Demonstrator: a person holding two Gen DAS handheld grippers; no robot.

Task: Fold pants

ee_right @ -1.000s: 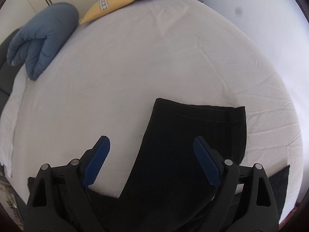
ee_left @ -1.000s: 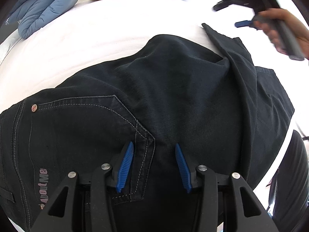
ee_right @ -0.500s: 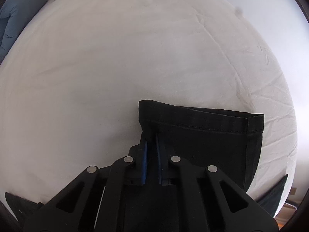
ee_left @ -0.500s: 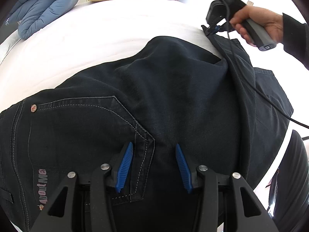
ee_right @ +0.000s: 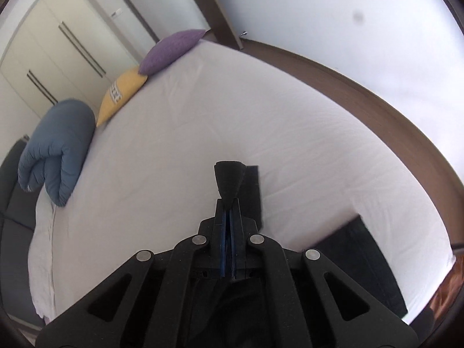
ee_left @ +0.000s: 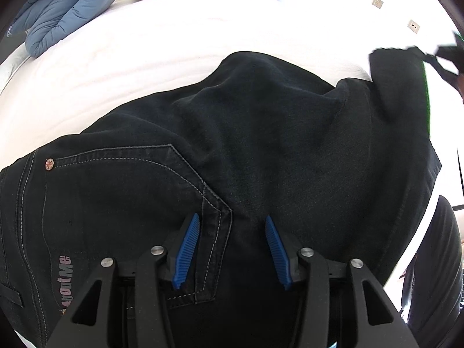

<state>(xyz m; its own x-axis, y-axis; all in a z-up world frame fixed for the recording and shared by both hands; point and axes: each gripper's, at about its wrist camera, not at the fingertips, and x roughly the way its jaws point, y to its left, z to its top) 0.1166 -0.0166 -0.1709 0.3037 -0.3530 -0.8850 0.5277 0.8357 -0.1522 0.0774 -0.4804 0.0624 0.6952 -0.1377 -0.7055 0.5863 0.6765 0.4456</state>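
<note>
Currently I see the black denim pants (ee_left: 261,145) spread over the white bed sheet (ee_left: 174,43), seat side up, with grey stitching around a back pocket and a small copper rivet (ee_left: 49,163) near the waistband.

Left gripper (ee_left: 232,249): points down at the seat of the pants. Its blue ribbed pads (ee_left: 185,252) stand partly apart; they have just been opening a little. The lower corner of the back pocket lies between them. I cannot tell whether the pads press into the cloth or merely sit on it; nothing looks pinched.

Right gripper (ee_right: 227,217): jaws together, clamped on the hem end of one pant leg (ee_right: 229,179). A dark tuft of cloth sticks up past the fingertips, and the rest of that leg hangs below the gripper body. In the left wrist view this lifted leg end (ee_left: 400,87) rises at the far right edge, off the sheet, with the gripper itself only a dark blur at the frame edge.

Other leg end (ee_right: 362,264): lies flat on the sheet, lower right in the right wrist view.

Background, far side of bed: a rolled blue quilted duvet (ee_right: 58,145), a yellow cushion with a patterned patch (ee_right: 120,94), a purple cushion (ee_right: 172,47). Beyond them stand cream wardrobe doors with long dark handles (ee_right: 58,52). A dark wooden bed frame (ee_right: 348,78) curves along the pale wall.
</note>
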